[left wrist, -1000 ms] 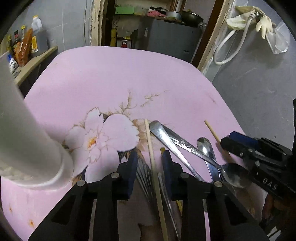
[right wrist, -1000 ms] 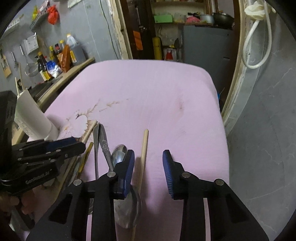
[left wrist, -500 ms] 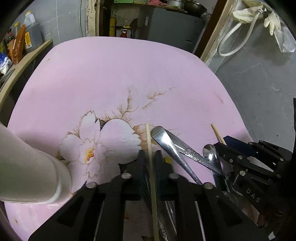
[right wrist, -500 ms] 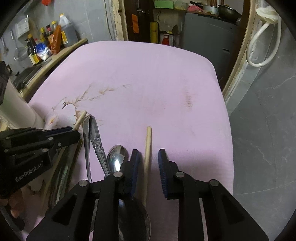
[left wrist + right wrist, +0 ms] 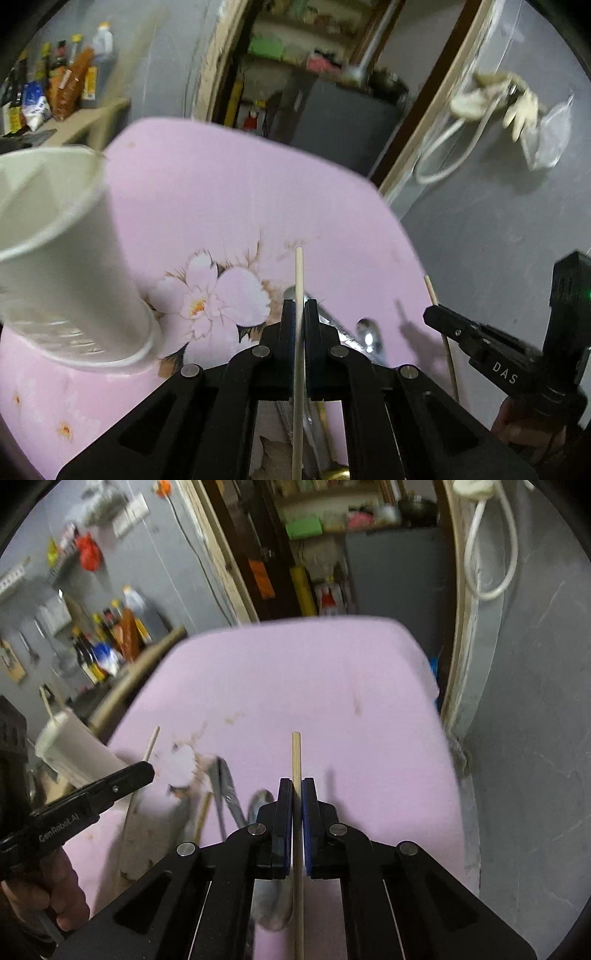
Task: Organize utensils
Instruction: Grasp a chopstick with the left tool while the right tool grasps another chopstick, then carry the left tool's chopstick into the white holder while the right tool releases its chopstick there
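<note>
Left gripper (image 5: 300,314), black plastic w/ flat pads, clenched on a thin round pale wood chopstick (image 5: 298,288); stick runs straight btwn the pads, tip poking out toward 12 o'clock, rest trailing back under the gripper body. Right gripper (image 5: 296,794), black w/ blue pads, clamped on a second wooden chopstick (image 5: 296,760), same lie, tip at 12. Its jaws have just been closing, stick btwn them.

Table (image 5: 229,192) is covered in soft pink cloth w/ a printed blossom (image 5: 207,299), matte, a few brown stains. White paper cup (image 5: 62,258), tall, tapered, smooth, stands at 9 o'clock of the left gripper, close beside the blossom print. In left view a shiny metal spoon (image 5: 367,332) lies on the cloth at 3 o'clock of the pads, near a steel utensil handle, mostly hidden behind the gripper. Right gripper enters that view at 3-4 o'clock, its stick well apart from the left one.

Right view: more steel cutlery (image 5: 225,786) on the cloth at 9-10 o'clock, blurred; a spoon bowl partly hidden behind the left pad. Bottles (image 5: 103,646) on a ledge at 10 o'clock; white hose (image 5: 491,554) on grey wall at 1 o'clock
</note>
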Tool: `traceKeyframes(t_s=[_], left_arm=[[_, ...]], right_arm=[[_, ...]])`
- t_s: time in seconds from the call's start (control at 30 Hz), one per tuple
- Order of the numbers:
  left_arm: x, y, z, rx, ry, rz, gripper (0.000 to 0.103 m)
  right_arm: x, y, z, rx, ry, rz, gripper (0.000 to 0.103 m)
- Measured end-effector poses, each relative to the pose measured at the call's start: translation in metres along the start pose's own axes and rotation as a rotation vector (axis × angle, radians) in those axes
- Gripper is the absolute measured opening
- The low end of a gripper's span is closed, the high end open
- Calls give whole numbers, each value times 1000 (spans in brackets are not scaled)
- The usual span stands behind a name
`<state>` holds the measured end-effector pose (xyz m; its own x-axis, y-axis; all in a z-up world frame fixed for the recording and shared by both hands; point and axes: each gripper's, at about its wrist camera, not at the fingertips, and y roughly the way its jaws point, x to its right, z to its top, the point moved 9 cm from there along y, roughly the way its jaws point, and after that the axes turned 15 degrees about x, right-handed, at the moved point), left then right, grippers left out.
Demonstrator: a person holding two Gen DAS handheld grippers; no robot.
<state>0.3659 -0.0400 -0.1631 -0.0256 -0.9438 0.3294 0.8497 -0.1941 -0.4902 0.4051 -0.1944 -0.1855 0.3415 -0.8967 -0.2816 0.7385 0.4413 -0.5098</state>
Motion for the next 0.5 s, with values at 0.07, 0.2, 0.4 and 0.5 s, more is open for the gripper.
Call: traceKeyframes(t_s=[0.07,0.2,0.4,0.5], left_arm=[[1,-14,7,43,-5,-8,2],[3,-46,33,146,-17,-22,2],[-3,-89,85,268,-11,-32,2],[-8,-100,112,317,-9,-36,2]], right_arm=[[-3,-15,9,62,-1,1,3],[-16,-48,36,199,54,37,3],[-65,-75,92,411,90,145,3],[-98,-78,118,487,99,198,3]])
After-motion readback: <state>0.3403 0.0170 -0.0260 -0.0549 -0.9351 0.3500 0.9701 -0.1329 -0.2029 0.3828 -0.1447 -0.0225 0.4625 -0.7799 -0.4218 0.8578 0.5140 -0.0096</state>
